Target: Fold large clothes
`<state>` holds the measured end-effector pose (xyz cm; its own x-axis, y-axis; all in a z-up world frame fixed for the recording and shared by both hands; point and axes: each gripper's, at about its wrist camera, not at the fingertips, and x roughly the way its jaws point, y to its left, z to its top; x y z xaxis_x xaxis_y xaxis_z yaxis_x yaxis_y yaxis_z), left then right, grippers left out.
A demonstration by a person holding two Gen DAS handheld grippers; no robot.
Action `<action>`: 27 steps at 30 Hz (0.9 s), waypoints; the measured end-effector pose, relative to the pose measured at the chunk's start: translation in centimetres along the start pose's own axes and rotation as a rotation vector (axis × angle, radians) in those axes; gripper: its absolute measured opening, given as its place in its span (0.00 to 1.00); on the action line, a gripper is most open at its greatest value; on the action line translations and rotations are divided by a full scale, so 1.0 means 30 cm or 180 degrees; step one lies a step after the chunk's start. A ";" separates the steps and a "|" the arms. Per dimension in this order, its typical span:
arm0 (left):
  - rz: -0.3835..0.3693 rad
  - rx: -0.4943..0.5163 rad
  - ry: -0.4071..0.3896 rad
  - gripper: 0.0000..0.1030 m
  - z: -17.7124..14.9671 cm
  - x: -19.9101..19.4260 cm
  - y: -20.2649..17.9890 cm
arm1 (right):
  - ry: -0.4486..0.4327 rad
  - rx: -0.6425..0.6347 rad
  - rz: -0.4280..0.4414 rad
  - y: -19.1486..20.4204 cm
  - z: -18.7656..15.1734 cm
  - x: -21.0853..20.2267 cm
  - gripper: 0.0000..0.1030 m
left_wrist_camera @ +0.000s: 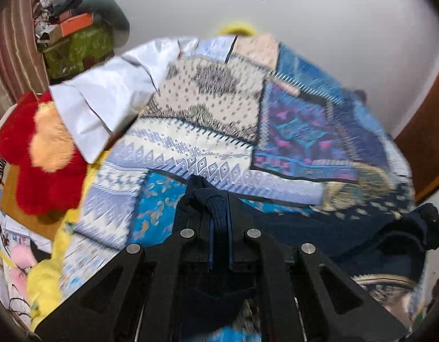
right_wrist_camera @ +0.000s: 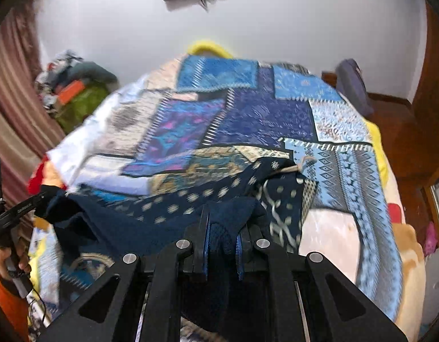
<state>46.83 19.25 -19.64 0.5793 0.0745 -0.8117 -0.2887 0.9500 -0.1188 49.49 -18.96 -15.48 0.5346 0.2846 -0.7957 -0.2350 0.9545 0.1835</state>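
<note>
Left wrist view: your left hand-held gripper [left_wrist_camera: 219, 213] pinches navy garment [left_wrist_camera: 319, 228], lower centre, over bed [left_wrist_camera: 191, 142]. Right hand-held gripper [right_wrist_camera: 222, 225] pinches same cloth. Thin bite; fast pull could slip it.

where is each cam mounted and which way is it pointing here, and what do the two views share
Left wrist view: sits on the left gripper, looking down along its fingers over the patchwork bedspread toward the white wall; the jaws are shut on navy cloth.
Right wrist view: sits on the right gripper, facing the same way across the bed; its jaws are also shut on the navy cloth, and at the left edge a hand holds the left gripper.
Shared: bedspread, navy cloth, wall, and the clutter pile at far left.
</note>
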 end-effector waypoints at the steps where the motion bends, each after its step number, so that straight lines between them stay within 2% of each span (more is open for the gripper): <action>1: 0.0060 0.0012 0.0050 0.07 0.001 0.049 -0.002 | 0.0062 -0.0017 -0.0033 -0.013 0.013 0.050 0.11; 3: 0.0249 0.0042 0.0176 0.08 -0.003 0.155 0.000 | 0.0201 -0.0065 -0.0100 -0.043 0.022 0.143 0.11; 4: 0.0376 0.0080 0.0276 0.11 -0.011 0.222 0.004 | 0.0270 -0.0059 -0.0058 -0.066 0.027 0.183 0.11; 6: 0.0463 0.0098 0.0342 0.12 -0.026 0.283 0.009 | 0.0373 -0.0006 0.0161 -0.117 0.032 0.222 0.11; 9: 0.0614 0.0224 0.0278 0.12 -0.040 0.315 -0.013 | 0.0492 0.0180 0.0527 -0.209 0.056 0.232 0.11; 13: 0.0724 0.0349 0.0366 0.12 -0.029 0.322 -0.026 | 0.0507 0.0331 0.0735 -0.304 0.079 0.180 0.11; 14: 0.0743 0.0365 0.0403 0.12 -0.023 0.325 -0.025 | 0.0488 0.0327 0.0630 -0.318 0.083 0.160 0.11; 15: 0.0742 0.0386 0.0446 0.12 -0.010 0.321 -0.022 | 0.0301 0.0165 -0.0107 -0.329 0.094 0.112 0.11; 16: 0.0687 0.0414 0.0503 0.12 0.008 0.300 -0.016 | 0.0184 0.0028 -0.0551 -0.330 0.102 0.081 0.11; 17: 0.0658 0.0432 0.0527 0.12 0.018 0.283 -0.018 | 0.0081 -0.0054 -0.0824 -0.344 0.111 0.045 0.11; 19: 0.0584 0.0497 0.0497 0.13 0.056 0.209 -0.025 | 0.0011 -0.0017 -0.0706 -0.386 0.113 -0.045 0.11; 22: 0.0362 0.0487 0.0443 0.18 0.106 0.088 -0.025 | -0.0030 -0.0135 -0.0538 -0.370 0.087 -0.145 0.11; 24: 0.0316 0.0480 0.0425 0.30 0.122 0.034 -0.030 | -0.0070 -0.0304 -0.0553 -0.321 0.060 -0.190 0.11; 26: 0.0435 0.0502 0.0218 0.78 0.133 -0.029 -0.037 | -0.0078 -0.0440 -0.0491 -0.260 0.029 -0.215 0.11; 27: 0.0505 0.0544 -0.0003 0.85 0.133 -0.077 -0.040 | -0.0072 -0.0492 -0.0424 -0.224 0.007 -0.221 0.11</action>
<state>48.88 19.15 -15.34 0.5377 0.2272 -0.8120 -0.2429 0.9639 0.1088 47.70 -27.24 -11.30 0.5869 0.1602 -0.7937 -0.2819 0.9593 -0.0147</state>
